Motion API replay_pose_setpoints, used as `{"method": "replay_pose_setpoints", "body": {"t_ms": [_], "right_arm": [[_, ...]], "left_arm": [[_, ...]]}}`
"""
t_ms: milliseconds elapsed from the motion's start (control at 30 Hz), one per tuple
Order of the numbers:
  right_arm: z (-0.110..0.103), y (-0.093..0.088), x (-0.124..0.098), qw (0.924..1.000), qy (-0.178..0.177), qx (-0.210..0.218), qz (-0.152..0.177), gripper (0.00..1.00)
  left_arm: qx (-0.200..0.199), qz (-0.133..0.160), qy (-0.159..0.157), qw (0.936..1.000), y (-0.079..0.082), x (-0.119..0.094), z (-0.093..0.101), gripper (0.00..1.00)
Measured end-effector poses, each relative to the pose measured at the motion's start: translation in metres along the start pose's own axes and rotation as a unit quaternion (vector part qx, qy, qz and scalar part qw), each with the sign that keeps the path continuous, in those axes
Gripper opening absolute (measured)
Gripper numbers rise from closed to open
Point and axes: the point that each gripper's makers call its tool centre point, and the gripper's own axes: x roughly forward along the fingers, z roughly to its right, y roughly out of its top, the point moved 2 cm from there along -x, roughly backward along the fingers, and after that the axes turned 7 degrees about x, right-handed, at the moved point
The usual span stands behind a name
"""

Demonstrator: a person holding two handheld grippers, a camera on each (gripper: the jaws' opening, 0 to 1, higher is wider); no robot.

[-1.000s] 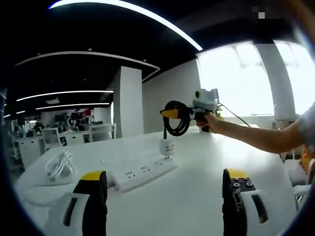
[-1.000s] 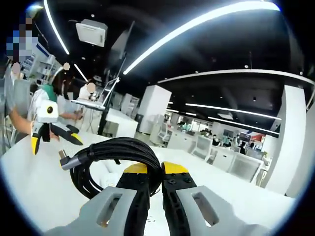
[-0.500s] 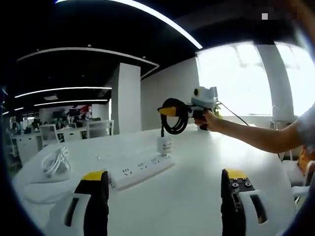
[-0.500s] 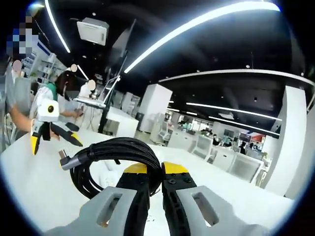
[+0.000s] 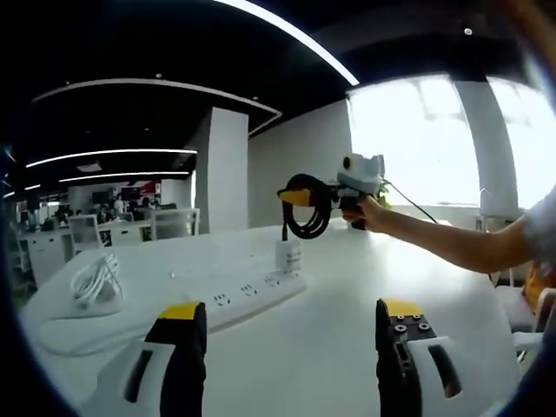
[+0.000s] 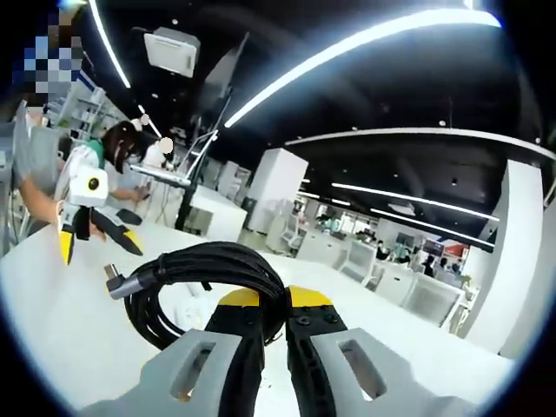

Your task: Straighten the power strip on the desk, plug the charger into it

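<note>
In the left gripper view the left gripper (image 5: 282,360) is spread and empty above the desk (image 5: 330,321), while the strip (image 5: 248,298) lies far left with the charger (image 5: 288,255) seemingly plugged in. In the right gripper view the right gripper (image 6: 265,334) pinches the coiled cable (image 6: 204,282), lifted clear; the strip is hidden behind it

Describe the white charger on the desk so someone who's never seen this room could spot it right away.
On the big white desk, find the long white power strip lying flat. The charger is the small white block standing upright at its far end, the one thing rising above the strip's row of sockets.
</note>
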Motion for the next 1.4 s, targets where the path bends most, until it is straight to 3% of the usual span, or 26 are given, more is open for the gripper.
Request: {"method": "replay_pose_setpoints", "body": {"t_ms": [267, 533, 867, 1033, 1167, 1400], "right_arm": [[-0.004, -0.002, -0.004, 0.9999, 0.003, 0.003, 0.011, 0.05], [-0.007, -0.006, -0.010, 0.9998, -0.007, -0.018, 0.000, 0.05], [-0.013, -0.006, -0.014, 0.9999, -0.006, -0.013, -0.008, 0.05], [-0.015, -0.007, -0.015, 0.9999, -0.016, 0.002, 0.000, 0.07], [-0.013, -0.010, -0.018, 0.9984, -0.023, 0.052, -0.006, 0.16], [-0.013, -0.011, -0.018, 0.9976, -0.020, 0.066, -0.005, 0.19]], "left_arm": [[-0.006, 0.006, 0.002, 1.0000, 0.005, 0.000, -0.003, 0.81], [-0.004, 0.003, -0.010, 0.9999, 0.009, 0.010, 0.001, 0.81], [-0.021, 0.010, -0.016, 0.9996, 0.010, 0.012, 0.003, 0.81], [-0.022, 0.008, -0.015, 0.9996, 0.009, 0.012, 0.003, 0.81], [-0.026, 0.008, -0.015, 0.9995, 0.008, 0.011, 0.003, 0.81], [-0.032, 0.011, -0.017, 0.9993, 0.009, 0.010, 0.003, 0.81]]}}
